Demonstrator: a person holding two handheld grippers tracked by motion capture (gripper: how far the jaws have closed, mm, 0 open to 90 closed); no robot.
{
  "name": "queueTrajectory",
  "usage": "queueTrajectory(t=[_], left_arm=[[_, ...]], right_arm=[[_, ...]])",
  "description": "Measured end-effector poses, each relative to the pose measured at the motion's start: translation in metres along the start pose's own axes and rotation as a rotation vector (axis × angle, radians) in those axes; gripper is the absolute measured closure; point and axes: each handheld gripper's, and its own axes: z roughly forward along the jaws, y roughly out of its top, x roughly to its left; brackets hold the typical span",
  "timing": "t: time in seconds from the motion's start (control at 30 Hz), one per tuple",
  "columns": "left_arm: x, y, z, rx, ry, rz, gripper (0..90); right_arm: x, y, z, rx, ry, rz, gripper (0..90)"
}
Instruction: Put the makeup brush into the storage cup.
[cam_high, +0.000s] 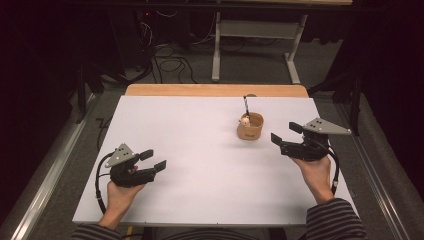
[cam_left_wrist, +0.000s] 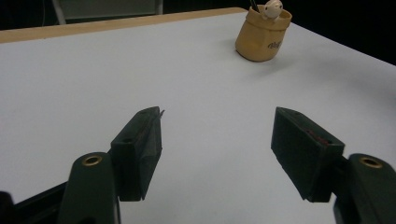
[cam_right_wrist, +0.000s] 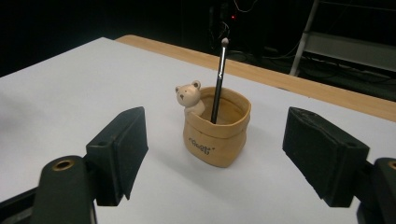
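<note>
Standing with jaws spread wide and nothing between them, right gripper (cam_right_wrist: 215, 154) faces the tan bear cup (cam_right_wrist: 216, 133) at frame centre in the right gripper view, the cup just ahead and not yet touched; a thin black brush (cam_right_wrist: 218, 84) stands upright in it, beside the little bear figure (cam_right_wrist: 190, 97) on the rim. Left gripper (cam_high: 152, 160), jaws likewise apart and empty, rests low left in the high view, well apart from the cup in the right half of the white table (cam_high: 200, 165). Judged an approach step: next move calls for easing the right gripper forward and picking either brush stem or cup wall, squarely, so the cup does not tip
</note>
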Motion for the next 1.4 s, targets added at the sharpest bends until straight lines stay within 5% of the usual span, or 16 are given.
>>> queueTrajectory(t=[1.4], left_arm=[[-0.002, 0.001, -0.004, -0.02, -0.002, 0.005, 34.5]], right_arm=[[0.01, -0.037, -0.032, -0.048, 0.047, 0.056, 21.6]])
